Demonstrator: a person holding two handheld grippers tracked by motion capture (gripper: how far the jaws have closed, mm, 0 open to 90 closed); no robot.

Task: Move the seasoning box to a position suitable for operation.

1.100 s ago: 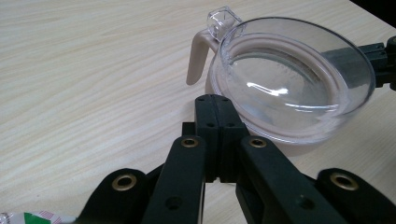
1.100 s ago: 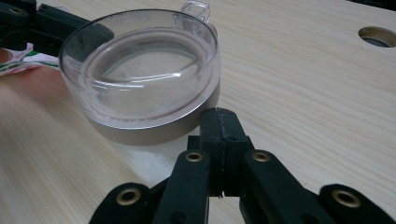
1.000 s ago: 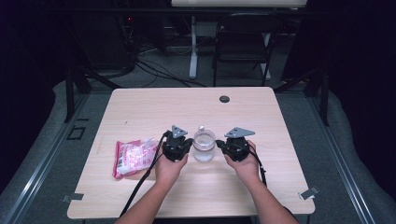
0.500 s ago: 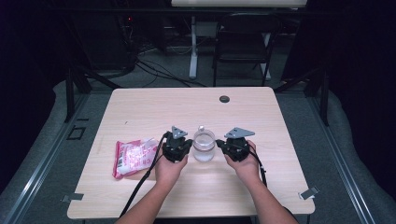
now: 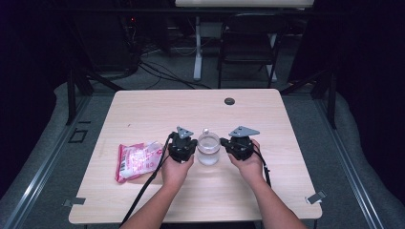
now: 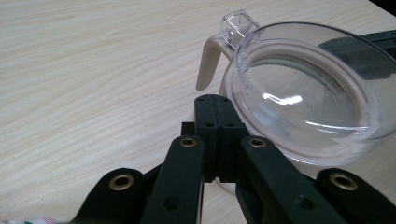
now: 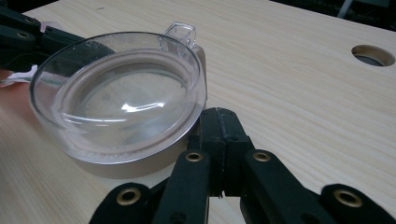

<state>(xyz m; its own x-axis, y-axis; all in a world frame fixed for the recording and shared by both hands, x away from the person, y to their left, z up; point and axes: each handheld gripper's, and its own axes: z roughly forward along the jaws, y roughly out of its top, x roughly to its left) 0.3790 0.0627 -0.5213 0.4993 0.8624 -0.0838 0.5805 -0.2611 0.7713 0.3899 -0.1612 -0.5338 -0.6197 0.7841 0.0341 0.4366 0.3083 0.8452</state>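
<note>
1. Leftmost, a pink snack packet (image 5: 136, 160) lies flat on the counter (image 5: 143, 114), just beside the left hand and untouched.
2. Next, the left tool (image 5: 192, 146) rests beside the clear lidded jug (image 5: 208, 148); in the left gripper view its jaws are pressed together with nothing between them, the tips (image 6: 215, 112) just beside the jug's wall, below the rim (image 6: 303, 88).
3. Centrally, the jug stands upright near the middle of the counter, between the two tools, its transparent lid on and its beige handle (image 6: 208, 58) pointing to the far side.
4. Rightward, the right tool (image 5: 223, 142) mirrors the left: jaws together, empty, tips (image 7: 218, 122) just beside the jug's base.
5. Judging by this, the work is at its start: both tools flank the jug and nothing is gripped.
6. Probably the next move calls for parting one tool's jaws to steady the body or handle, while the other takes the lid's tab (image 7: 180, 31).
</note>
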